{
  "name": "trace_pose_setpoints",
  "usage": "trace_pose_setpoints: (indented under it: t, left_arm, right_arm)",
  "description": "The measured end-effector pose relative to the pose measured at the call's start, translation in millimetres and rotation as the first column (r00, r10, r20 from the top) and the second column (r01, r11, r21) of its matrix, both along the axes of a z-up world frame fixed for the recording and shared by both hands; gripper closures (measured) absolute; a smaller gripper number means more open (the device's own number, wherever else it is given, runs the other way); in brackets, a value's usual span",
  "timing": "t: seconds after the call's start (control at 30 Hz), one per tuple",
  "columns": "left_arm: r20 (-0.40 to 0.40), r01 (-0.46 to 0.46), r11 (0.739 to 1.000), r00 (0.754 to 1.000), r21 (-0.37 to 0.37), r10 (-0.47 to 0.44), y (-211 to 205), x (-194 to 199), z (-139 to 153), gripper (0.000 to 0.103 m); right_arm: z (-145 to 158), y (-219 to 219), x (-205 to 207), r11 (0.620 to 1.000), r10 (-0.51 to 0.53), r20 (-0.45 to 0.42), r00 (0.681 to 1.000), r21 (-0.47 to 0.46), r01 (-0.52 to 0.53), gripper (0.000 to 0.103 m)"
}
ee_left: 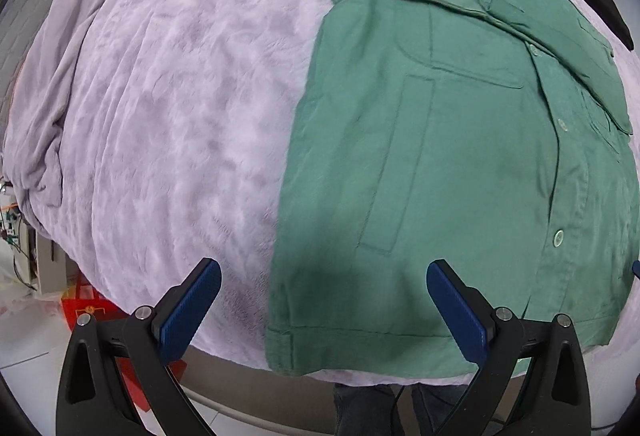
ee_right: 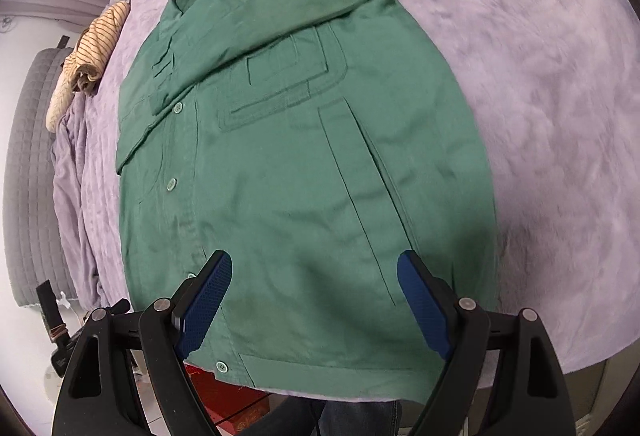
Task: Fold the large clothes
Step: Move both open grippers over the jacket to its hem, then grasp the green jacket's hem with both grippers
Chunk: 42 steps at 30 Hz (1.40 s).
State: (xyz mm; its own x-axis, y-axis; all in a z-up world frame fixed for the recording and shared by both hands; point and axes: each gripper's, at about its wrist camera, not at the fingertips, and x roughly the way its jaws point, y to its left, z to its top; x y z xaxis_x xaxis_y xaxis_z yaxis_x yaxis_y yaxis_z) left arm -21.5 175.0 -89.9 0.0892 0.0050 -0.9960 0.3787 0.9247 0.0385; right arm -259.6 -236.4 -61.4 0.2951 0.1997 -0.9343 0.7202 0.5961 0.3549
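We see the green shirt [ee_left: 460, 164] lying flat on the fuzzy purple blanket [ee_left: 180, 96], buttoned up, with both sleeves already folded across its chest near the collar. Its bottom hem sits right at the near edge of the blanket. We think a few things could go wrong from here. If we pinch only the top layer of the hem, the back layer may stay behind and the fold may come out crooked. If we grab too deep, we could catch the blanket too and drag it up with the shirt. If one side lifts faster than the other, the sleeves could slide off the chest and come undone. The left gripper [ee_left: 324, 310] hangs over the shirt's bottom left corner, pointing down, with one finger over the blanket and one over the shirt. The right gripper [ee_right: 314, 300] hangs over the hem nearer the button line [ee_right: 172, 185], tipped a bit forward. Both have their blue fingers spread wide apart, and neither is holding anything yet.
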Motion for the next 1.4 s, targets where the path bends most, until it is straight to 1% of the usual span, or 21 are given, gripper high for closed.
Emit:
trace_pose_setpoints:
  t: [0.1, 0.23, 0.3, 0.33, 0.4, 0.47, 0.6, 0.67, 0.73, 0.87, 0.93, 1.0, 1.07, 1.1, 1.13, 1.17, 1.2, 1.23, 1.3, 1.33, 1.4]
  left_arm:
    - [-0.034, -0.037, 0.999, 0.999, -0.022, 0.036, 24.9, 1.8, -11.2, 0.000]
    - [-0.104, -0.049, 0.996, 0.994, -0.072, 0.042, 45.4, 2.1, -29.8, 0.000]
    - [-0.145, -0.048, 0.993, 0.989, -0.111, 0.032, 50.0, 1.1, -38.7, 0.000]
    - [-0.156, -0.042, 0.992, 0.987, -0.117, 0.023, 50.6, -0.3, -42.3, 0.000]
    - [-0.170, -0.022, 0.991, 0.986, -0.130, -0.001, 49.7, -5.0, -47.7, 0.000]
    - [-0.193, -0.005, 0.988, 0.981, -0.156, -0.026, 47.0, -10.8, -53.0, 0.000]
    - [-0.208, 0.037, 0.983, 0.975, -0.177, -0.075, 35.9, -22.1, -59.6, 0.000]
    - [-0.209, 0.052, 0.981, 0.974, -0.189, -0.091, 31.1, -26.2, -60.1, 0.000]
    - [-0.208, 0.064, 0.977, 0.972, -0.204, -0.107, 20.6, -31.5, -56.4, 0.000]
    - [-0.207, 0.084, 0.976, 0.970, -0.202, -0.127, 11.8, -40.1, -60.2, 0.000]
    - [-0.209, 0.085, 0.975, 0.970, -0.204, -0.128, 12.3, -44.8, -62.6, 0.000]
    - [-0.206, 0.089, 0.976, 0.970, -0.199, -0.130, 11.0, -43.4, -65.4, 0.005]
    - [-0.195, 0.090, 0.978, 0.973, -0.191, -0.127, 10.7, -38.3, -66.6, 0.023]
    - [-0.193, 0.092, 0.975, 0.972, -0.203, -0.132, 12.2, -37.1, -65.4, 0.028]
    - [-0.196, 0.092, 0.970, 0.971, -0.225, -0.137, 11.6, -37.5, -62.8, 0.043]
    - [-0.203, 0.093, 0.965, 0.968, -0.245, -0.145, 11.4, -37.5, -59.1, 0.065]
    - [-0.213, 0.093, 0.959, 0.965, -0.269, -0.153, 11.4, -36.6, -54.3, 0.074]
    - [-0.225, 0.086, 0.950, 0.962, -0.300, -0.158, 12.0, -34.5, -48.2, 0.076]
    - [-0.237, 0.072, 0.928, 0.957, -0.366, -0.168, 14.0, -28.5, -32.6, 0.077]
    - [-0.240, 0.062, 0.915, 0.956, -0.400, -0.170, 14.3, -24.1, -24.1, 0.077]
    - [-0.232, 0.045, 0.889, 0.958, -0.455, -0.168, 10.6, -11.5, -1.1, 0.077]
  right_arm:
    - [-2.0, 2.4, -25.8, 0.999, -0.050, -0.007, 0.999, -0.005, 0.050, 0.016]
    - [-6.9, -1.7, -58.5, 0.992, -0.128, -0.019, 0.992, -0.004, 0.128, 0.016]
    - [-10.1, -1.9, -70.8, 0.987, -0.163, -0.024, 0.986, -0.001, 0.163, 0.016]
    - [-11.6, -1.9, -77.8, 0.983, -0.183, -0.042, 0.982, -0.019, 0.182, 0.016]
    - [-13.8, -1.5, -89.9, 0.977, -0.213, -0.049, 0.976, -0.036, 0.211, 0.016]
    - [-20.3, -0.9, -101.5, 0.970, -0.243, -0.052, 0.969, -0.011, 0.243, 0.016]
    - [-36.1, 6.0, -114.8, 0.959, -0.265, -0.028, 0.964, 0.092, 0.267, 0.016]
    - [-38.4, 11.5, -115.6, 0.951, -0.279, 0.007, 0.960, 0.140, 0.275, 0.015]
    - [-35.1, 14.2, -113.4, 0.942, -0.294, 0.070, 0.953, 0.192, 0.276, 0.015]
    - [-25.7, 15.9, -113.2, 0.911, -0.344, 0.212, 0.915, 0.310, 0.271, 0.015]
    - [-25.4, 16.5, -111.3, 0.907, -0.343, 0.231, 0.911, 0.335, 0.256, 0.015]
    - [-29.2, 17.3, -109.7, 0.916, -0.322, 0.188, 0.928, 0.308, 0.255, 0.015]
    - [-37.7, 17.3, -110.0, 0.919, -0.318, 0.143, 0.937, 0.291, 0.268, 0.015]
    - [-42.6, 16.5, -111.6, 0.916, -0.326, 0.120, 0.938, 0.286, 0.282, 0.016]
    - [-47.4, 15.8, -113.3, 0.909, -0.340, 0.101, 0.935, 0.290, 0.300, 0.020]
    - [-50.3, 16.4, -115.7, 0.902, -0.351, 0.098, 0.931, 0.303, 0.308, 0.047]
    - [-52.2, 16.0, -115.2, 0.897, -0.350, 0.097, 0.932, 0.322, 0.304, 0.096]
    - [-52.8, 16.9, -112.6, 0.892, -0.344, 0.103, 0.933, 0.347, 0.290, 0.096]
    - [-42.7, 16.2, -104.8, 0.895, -0.323, 0.170, 0.931, 0.374, 0.243, 0.096]
    - [-35.3, 14.6, -101.5, 0.892, -0.325, 0.210, 0.922, 0.393, 0.225, 0.096]
    - [-19.6, 8.5, -92.0, 0.874, -0.350, 0.295, 0.889, 0.446, 0.196, 0.096]
